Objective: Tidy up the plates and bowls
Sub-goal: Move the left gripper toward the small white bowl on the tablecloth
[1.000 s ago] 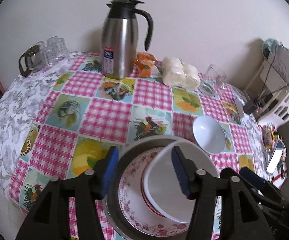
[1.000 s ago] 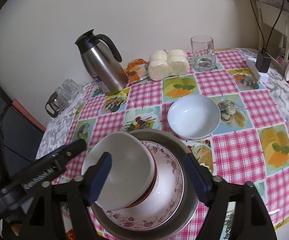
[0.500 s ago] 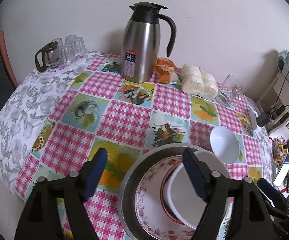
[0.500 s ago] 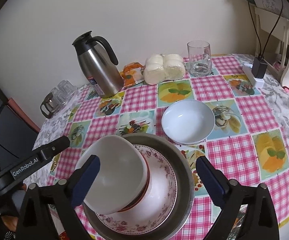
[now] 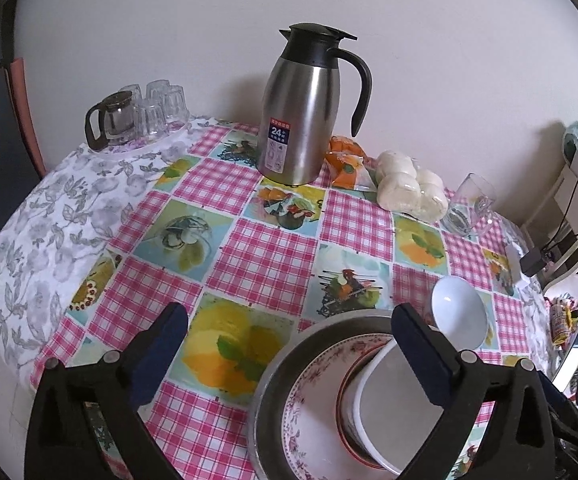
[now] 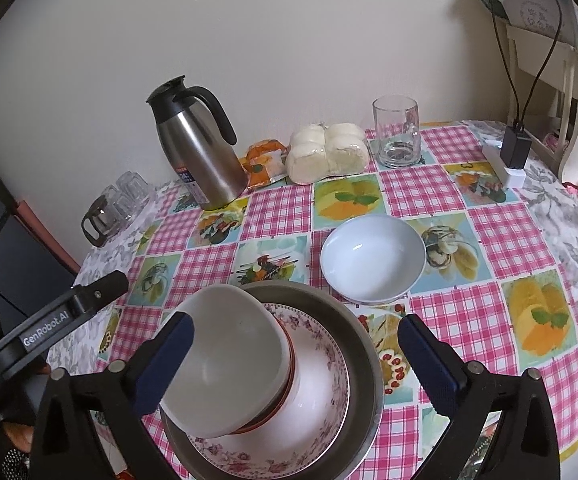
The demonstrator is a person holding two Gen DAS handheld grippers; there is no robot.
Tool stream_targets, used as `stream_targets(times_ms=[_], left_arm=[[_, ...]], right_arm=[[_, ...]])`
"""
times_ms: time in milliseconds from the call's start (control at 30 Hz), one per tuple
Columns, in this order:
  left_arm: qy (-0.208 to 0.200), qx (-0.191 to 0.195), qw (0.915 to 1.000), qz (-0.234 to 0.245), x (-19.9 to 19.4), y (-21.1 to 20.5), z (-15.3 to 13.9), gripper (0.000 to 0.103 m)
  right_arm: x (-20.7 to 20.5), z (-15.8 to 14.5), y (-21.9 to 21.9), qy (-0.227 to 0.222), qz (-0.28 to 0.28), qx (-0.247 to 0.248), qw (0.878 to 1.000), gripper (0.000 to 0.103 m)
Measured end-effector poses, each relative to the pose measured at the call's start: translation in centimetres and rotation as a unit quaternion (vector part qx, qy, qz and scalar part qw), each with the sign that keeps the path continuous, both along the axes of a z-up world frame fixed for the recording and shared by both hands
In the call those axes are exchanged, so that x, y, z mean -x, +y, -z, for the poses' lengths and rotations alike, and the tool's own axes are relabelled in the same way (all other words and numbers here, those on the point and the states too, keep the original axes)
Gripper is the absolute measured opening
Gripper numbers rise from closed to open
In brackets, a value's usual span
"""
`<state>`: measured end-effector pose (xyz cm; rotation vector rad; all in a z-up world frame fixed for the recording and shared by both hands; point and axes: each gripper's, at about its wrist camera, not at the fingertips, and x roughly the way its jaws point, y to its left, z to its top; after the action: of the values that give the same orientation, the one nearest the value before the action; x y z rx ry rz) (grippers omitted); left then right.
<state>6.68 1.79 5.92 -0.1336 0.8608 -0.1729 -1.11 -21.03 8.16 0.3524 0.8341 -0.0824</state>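
The left gripper point(image 5: 287, 354) has let go of the white bowl point(image 6: 229, 364) and drawn back, its fingers now wide and empty, and the right gripper point(image 6: 295, 364) is also wide with nothing held. So the bowl now lies tilted in the stack, on a red-rimmed bowl inside the flowered plate point(image 6: 321, 408) and the metal basin point(image 6: 365, 344). The other glossy white bowl point(image 6: 373, 258) waits just beside the basin on the checked plastic cloth of the surface point(image 6: 473, 312), probably next.

Black hand-held gripper point(image 6: 293, 364) frames, blue pads point(image 6: 165, 362), silver screws.
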Motion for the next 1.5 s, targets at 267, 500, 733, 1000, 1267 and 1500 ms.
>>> stream_targets(times_ms=[267,500,733,1000,1267,1500], left_arm=[[-0.001,0.034,0.9994,0.005,-0.3,0.4,-0.2,0.102],[-0.008,0.056,0.9983,0.012,-0.3,0.4,-0.6,0.102],[-0.016,0.087,0.9958,0.026,-0.8,0.3,-0.3,0.102],[-0.027,0.077,0.9964,0.024,-1.8,-0.2,-0.2,0.102],[-0.066,0.090,0.9932,0.034,-2.4,-0.5,-1.0,0.103],[-0.034,0.116,0.9912,0.054,-4.2,-1.7,-0.8,0.103]], right_arm=[[-0.1,-0.2,-0.2,-0.010,-0.001,0.000,1.000,0.103],[0.0,-0.8,-0.4,-0.027,-0.001,0.007,1.000,0.103],[-0.2,-1.2,-1.4,-0.034,0.009,-0.003,0.999,0.103],[-1.1,-1.7,-3.4,-0.035,0.038,0.000,0.999,0.103],[-1.4,-2.3,-7.1,-0.054,0.078,-0.013,0.995,0.103],[-2.1,-2.1,-10.6,-0.036,0.121,-0.022,0.992,0.103]])
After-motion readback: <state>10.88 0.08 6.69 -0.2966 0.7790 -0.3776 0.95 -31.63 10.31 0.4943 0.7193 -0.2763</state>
